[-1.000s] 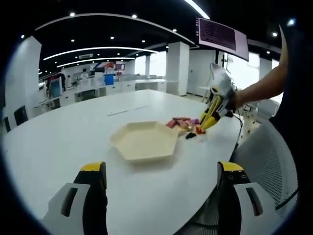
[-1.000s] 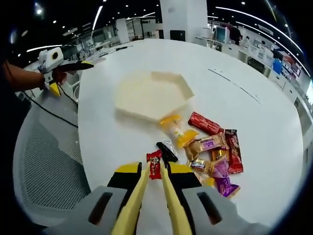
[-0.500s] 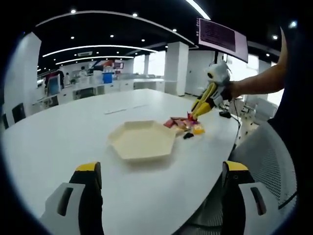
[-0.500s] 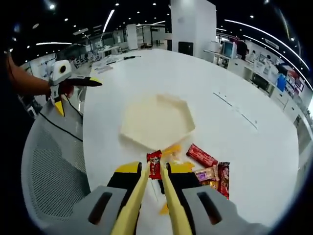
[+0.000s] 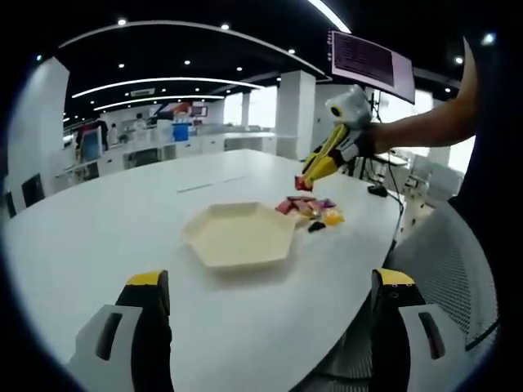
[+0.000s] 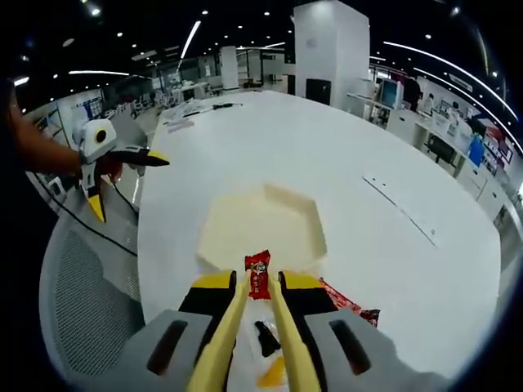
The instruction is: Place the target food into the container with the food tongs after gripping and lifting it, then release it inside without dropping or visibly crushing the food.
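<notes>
Item: red snack packet (image 6: 259, 274), pinched upright between the yellow tong tips of the right tool (image 6: 258, 287), held clear above the desk (image 6: 392, 147).

Destination: cream hexagonal tray (image 6: 245, 220), lying at 12 o'clock from the packet in the right gripper view, its near rim just ahead of the tips. Judged move: carry straight forward, then lower.

Remaining sweets (image 5: 310, 208): loose pile on the desk beside the tray.

Left tool (image 5: 270, 294): jaws spread wide, empty, farther from the tray than the right.
</notes>
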Motion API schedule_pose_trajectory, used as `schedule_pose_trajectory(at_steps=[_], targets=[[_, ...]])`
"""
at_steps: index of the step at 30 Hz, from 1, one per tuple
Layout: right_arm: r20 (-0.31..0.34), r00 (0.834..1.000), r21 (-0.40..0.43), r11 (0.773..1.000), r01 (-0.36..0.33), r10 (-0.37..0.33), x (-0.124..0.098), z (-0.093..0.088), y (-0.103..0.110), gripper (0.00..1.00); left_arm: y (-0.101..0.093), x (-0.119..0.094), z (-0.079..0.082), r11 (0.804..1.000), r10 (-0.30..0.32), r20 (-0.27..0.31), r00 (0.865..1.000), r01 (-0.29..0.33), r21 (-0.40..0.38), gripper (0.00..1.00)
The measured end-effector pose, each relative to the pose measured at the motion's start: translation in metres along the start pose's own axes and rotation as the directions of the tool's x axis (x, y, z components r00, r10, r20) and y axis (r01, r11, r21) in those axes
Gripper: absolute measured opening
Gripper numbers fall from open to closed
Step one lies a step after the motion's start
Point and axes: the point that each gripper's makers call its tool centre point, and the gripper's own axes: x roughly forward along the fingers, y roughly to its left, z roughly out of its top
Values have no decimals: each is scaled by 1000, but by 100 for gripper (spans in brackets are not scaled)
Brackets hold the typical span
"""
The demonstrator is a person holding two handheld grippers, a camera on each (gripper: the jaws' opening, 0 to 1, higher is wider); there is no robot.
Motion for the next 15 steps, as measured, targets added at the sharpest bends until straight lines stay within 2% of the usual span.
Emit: schedule_pose_trajectory(at_steps=[7, 15], targets=[[16, 1000, -6, 1000, -19, 19, 17, 16, 1, 19, 3, 0, 1, 1000, 11, 5, 1000, -11, -13, 99], [18, 999, -20, 999, -38, 38, 34, 26, 0, 20, 2, 0, -2, 1000, 11, -5, 1000, -11, -10, 99]])
